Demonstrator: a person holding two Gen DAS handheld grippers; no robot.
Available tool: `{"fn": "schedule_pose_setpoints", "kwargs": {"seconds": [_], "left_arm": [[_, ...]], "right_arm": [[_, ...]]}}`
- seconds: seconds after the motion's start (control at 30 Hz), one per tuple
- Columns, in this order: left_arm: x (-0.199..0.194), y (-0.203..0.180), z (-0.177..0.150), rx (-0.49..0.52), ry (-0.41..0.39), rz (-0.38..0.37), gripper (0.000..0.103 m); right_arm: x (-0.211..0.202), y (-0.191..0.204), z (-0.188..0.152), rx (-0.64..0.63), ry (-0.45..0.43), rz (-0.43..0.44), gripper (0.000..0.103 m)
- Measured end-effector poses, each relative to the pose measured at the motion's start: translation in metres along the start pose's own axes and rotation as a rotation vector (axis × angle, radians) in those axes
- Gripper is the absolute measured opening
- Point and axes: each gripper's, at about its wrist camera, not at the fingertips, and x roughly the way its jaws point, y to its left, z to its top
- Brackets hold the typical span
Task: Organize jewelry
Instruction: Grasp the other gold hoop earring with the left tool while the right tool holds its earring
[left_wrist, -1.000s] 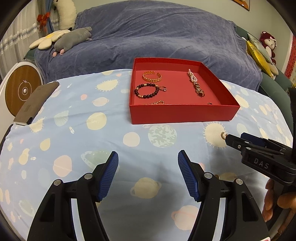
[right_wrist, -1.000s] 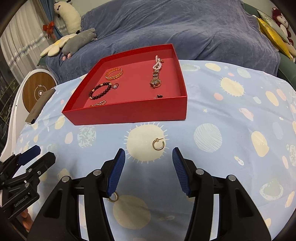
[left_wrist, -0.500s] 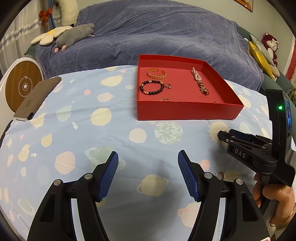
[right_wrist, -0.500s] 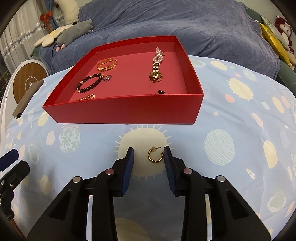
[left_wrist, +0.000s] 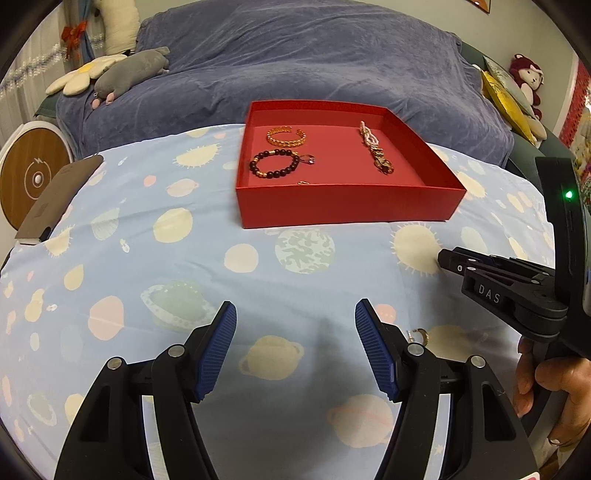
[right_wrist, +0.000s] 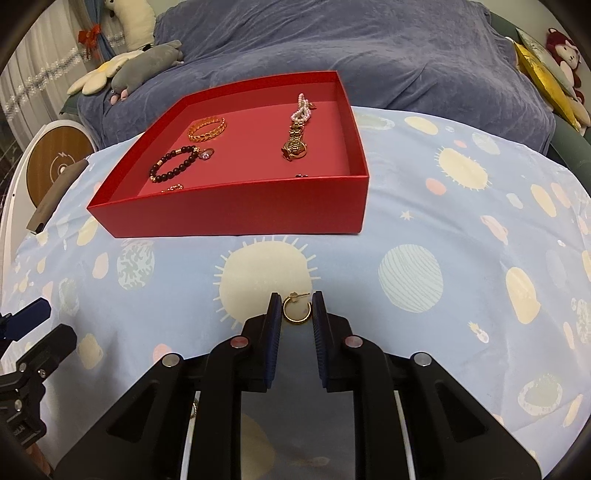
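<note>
Closing on a small gold hoop earring (right_wrist: 296, 312), the right tongs (right_wrist: 296, 314) have just been narrowing, and the hoop now sits between the two tips on the planet-print sheet (right_wrist: 424, 229). The pads flank it closely; whether they press on it yet cannot be told, so the tongs count as not yet clamped. The left tongs (left_wrist: 295, 347) stand wide apart with nothing between them, hovering over the sheet.

Hazards from this position:

1. Slip. The hoop is thin and lies flat on soft cloth. If the tips close above its rim, it may squirt out forward or be pushed into the fabric.
2. Snag. The earring's post points away toward the red box (right_wrist: 236, 216). Cloth may be pinched along with the metal and lift with it.
3. Drop in transit. The box's near wall stands between hoop and tray floor; a weak grip may fail while clearing it.
4. Overlooked piece. A second hoop (left_wrist: 419, 335) lies just beside the left tongs' right finger, partly hidden, and may be knocked.

The box already holds a bangle (right_wrist: 207, 128), a bead bracelet (right_wrist: 173, 166) and a watch (right_wrist: 295, 146).
</note>
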Motion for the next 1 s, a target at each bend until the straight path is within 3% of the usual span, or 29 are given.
{"fn": "schedule_pose_setpoints", "kwargs": {"seconds": [0.27, 0.57, 0.93, 1.0], "left_arm": [[0.011, -0.049, -0.013, 0.086, 0.041, -0.077, 0.064], [0.033, -0.083, -0.024, 0.171, 0.055, -0.058, 0.063], [0.034, -0.086, -0.029, 0.199, 0.025, -0.056, 0.036], [0.034, -0.086, -0.029, 0.195, 0.027, -0.062, 0.035]], "right_arm": [[-0.021, -0.021, -0.010, 0.020, -0.010, 0.011, 0.016], [-0.030, -0.037, -0.018, 0.035, -0.002, 0.015, 0.016], [-0.032, -0.039, -0.021, 0.036, -0.001, 0.020, 0.016], [-0.032, -0.038, -0.022, 0.032, 0.000, 0.022, 0.016]]}}
